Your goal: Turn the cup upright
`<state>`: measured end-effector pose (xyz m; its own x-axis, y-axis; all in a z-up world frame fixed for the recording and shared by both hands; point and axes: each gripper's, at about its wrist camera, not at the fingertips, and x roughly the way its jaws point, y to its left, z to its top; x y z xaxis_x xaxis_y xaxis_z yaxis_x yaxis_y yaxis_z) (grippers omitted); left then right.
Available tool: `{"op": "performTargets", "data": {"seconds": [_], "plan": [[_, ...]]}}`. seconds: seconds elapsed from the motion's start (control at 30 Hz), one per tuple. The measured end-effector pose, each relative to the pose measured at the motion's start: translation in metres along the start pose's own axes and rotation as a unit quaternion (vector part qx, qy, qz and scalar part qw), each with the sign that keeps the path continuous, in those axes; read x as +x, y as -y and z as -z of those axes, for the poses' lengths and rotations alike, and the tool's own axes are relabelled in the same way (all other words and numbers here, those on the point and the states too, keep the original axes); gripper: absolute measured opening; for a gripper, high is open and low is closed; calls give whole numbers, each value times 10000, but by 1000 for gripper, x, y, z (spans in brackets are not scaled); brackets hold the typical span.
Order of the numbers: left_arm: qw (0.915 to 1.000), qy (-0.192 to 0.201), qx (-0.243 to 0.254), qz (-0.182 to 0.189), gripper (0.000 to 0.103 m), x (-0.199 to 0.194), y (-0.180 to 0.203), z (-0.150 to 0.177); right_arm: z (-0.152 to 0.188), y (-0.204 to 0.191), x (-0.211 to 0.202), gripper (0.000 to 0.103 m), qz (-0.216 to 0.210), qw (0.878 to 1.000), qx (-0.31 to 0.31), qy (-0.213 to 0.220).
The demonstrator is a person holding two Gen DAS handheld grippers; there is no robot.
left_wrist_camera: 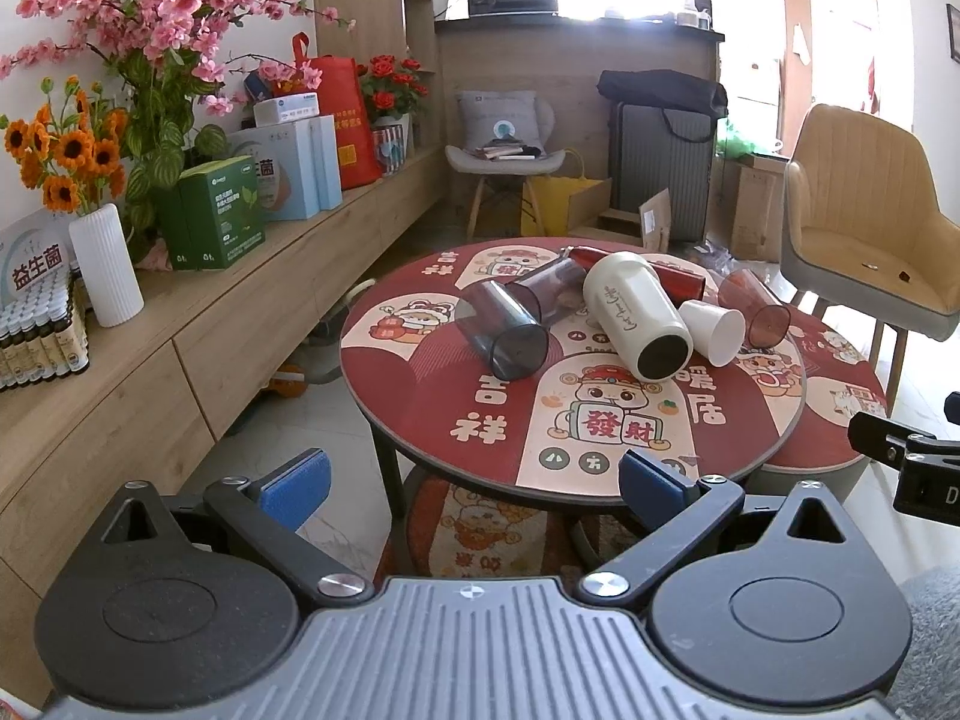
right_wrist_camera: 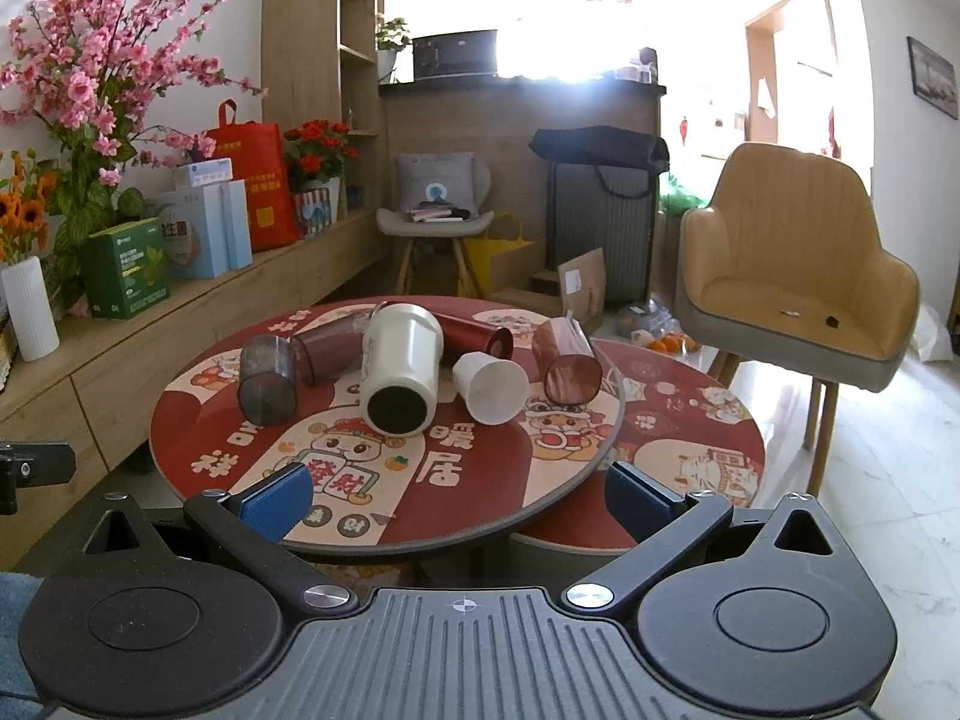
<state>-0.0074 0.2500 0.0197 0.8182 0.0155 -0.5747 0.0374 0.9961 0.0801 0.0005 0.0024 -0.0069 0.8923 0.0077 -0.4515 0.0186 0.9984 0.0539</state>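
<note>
Plainly, nothing is gripped yet, and every cup lies on its side.

Left wrist view, tool: the left gripper (left_wrist_camera: 474, 480) hangs short of the round red-and-cream cartoon-printed table (left_wrist_camera: 420, 396), jaws spread wide, blue pads bare.
Left wrist view, cups: a smoky grey transparent tumbler (left_wrist_camera: 501, 327) lies with its mouth toward the camera; a second grey tumbler (left_wrist_camera: 549, 282) lies behind it; the tall cream cylindrical cup with dark lettering (left_wrist_camera: 636, 318) lies mid-table; a small white plastic cup (left_wrist_camera: 714, 327) rests just beside it; a reddish transparent tumbler (left_wrist_camera: 753, 306) lies to its right; a dark red metallic cylinder (left_wrist_camera: 678, 279) lies behind.
Left wrist view, neighbour: part of a black tool (left_wrist_camera: 900, 456) shows at the right edge.

Right wrist view, tool: the right gripper (right_wrist_camera: 459, 492) hovers at the near table edge, jaws wide apart, holding nothing.
Right wrist view, cups: the cream cup (right_wrist_camera: 399, 369) is centred ahead, its dark opening facing the camera, with the white cup (right_wrist_camera: 489, 387) to its right.

Step, as I judge it: the approach, before any grasp.
Next move, as I judge it: pick one cup, close on its wall crosswise, then lift and tilt it onto its base, clear of the crowded neighbours.
</note>
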Motion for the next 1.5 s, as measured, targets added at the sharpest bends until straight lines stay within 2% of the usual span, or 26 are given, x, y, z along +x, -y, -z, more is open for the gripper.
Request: {"op": "performTargets", "data": {"seconds": [1.5], "plan": [[10000,-11,7,4,103,0,0,0,-2,1,-2,103,0,10000,13,-18]]}}
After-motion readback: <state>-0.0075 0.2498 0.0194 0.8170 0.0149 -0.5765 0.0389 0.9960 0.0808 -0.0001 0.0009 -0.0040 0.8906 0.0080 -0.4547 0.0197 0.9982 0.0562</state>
